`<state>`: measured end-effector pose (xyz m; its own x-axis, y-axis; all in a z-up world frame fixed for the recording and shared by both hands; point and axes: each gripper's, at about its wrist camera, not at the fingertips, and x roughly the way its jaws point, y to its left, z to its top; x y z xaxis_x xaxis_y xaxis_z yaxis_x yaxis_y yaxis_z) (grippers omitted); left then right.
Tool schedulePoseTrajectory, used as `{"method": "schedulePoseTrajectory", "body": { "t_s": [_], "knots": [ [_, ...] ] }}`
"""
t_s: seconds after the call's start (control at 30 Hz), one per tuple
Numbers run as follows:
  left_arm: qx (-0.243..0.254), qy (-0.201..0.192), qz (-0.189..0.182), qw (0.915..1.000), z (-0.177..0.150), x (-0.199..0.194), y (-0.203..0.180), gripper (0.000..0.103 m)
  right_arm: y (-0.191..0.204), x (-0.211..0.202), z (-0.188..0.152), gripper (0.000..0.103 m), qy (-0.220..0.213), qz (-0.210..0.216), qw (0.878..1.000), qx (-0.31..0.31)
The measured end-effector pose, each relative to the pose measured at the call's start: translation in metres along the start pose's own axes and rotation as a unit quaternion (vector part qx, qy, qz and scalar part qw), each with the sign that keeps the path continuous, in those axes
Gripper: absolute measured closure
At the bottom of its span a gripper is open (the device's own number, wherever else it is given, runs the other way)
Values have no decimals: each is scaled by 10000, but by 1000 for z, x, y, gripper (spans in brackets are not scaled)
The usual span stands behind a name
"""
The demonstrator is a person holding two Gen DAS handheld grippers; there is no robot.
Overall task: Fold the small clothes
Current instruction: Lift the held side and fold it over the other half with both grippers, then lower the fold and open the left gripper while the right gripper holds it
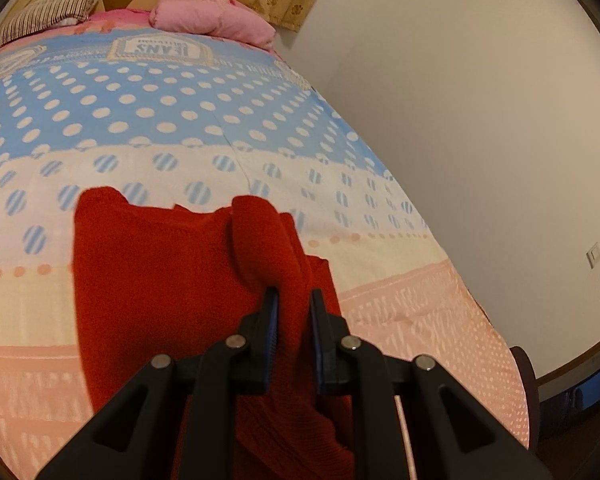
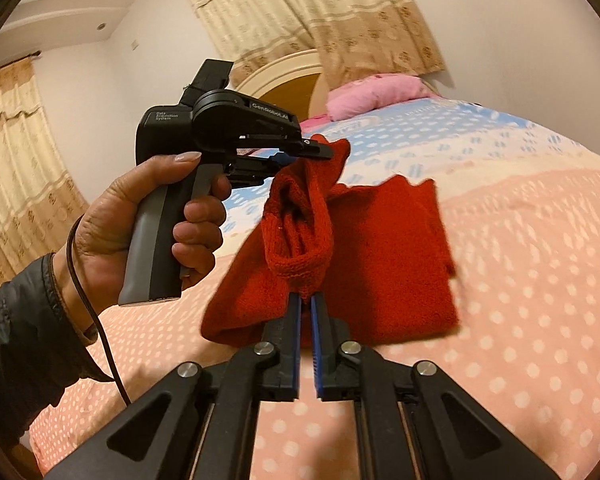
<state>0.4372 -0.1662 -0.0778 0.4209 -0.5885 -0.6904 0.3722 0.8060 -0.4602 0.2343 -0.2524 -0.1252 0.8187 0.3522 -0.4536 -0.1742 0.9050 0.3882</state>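
A small red knit sweater (image 1: 152, 280) lies partly on the bed; it also shows in the right wrist view (image 2: 384, 264). My left gripper (image 1: 294, 300) is shut on a bunched part of the sweater, near a sleeve, and holds it above the bed. In the right wrist view the left gripper (image 2: 320, 151) shows held in a hand, pinching the cloth. My right gripper (image 2: 307, 300) is shut on the sleeve cuff (image 2: 300, 268), which hangs between the two grippers. The sweater's body rests flat on the bedspread.
The bed (image 1: 180, 128) has a dotted blue, white and peach cover. A pink pillow (image 1: 208, 16) and a striped pillow (image 1: 48, 14) lie at the headboard. A white wall (image 1: 480, 140) runs along the bed's right side. Curtains (image 2: 320, 12) hang behind.
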Motion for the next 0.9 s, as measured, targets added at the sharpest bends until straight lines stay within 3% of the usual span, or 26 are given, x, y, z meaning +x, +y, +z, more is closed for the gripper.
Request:
{"method": "schedulePoseTrajectory", "body": {
  "t_s": [0.53, 0.73, 0.83, 0.87, 0.9],
  "knots": [
    [452, 226, -49, 9987, -13, 46, -43, 88, -35, -16, -9, 101, 89, -304, 9975, 636],
    [877, 143, 114, 9960, -20, 28, -62, 84, -50, -19, -11, 101, 29, -374, 9945, 977],
    [1195, -242, 347, 9919, -32, -8, -58, 63, -57, -25, -12, 101, -111, -438, 9918, 1199],
    [1285, -350, 470, 9900, -36, -15, -55, 43, -59, -26, -12, 101, -155, -451, 9910, 1247],
    [1392, -486, 664, 9868, -44, -26, -50, 32, -60, -29, -12, 101, -211, -462, 9901, 1305]
  ]
}}
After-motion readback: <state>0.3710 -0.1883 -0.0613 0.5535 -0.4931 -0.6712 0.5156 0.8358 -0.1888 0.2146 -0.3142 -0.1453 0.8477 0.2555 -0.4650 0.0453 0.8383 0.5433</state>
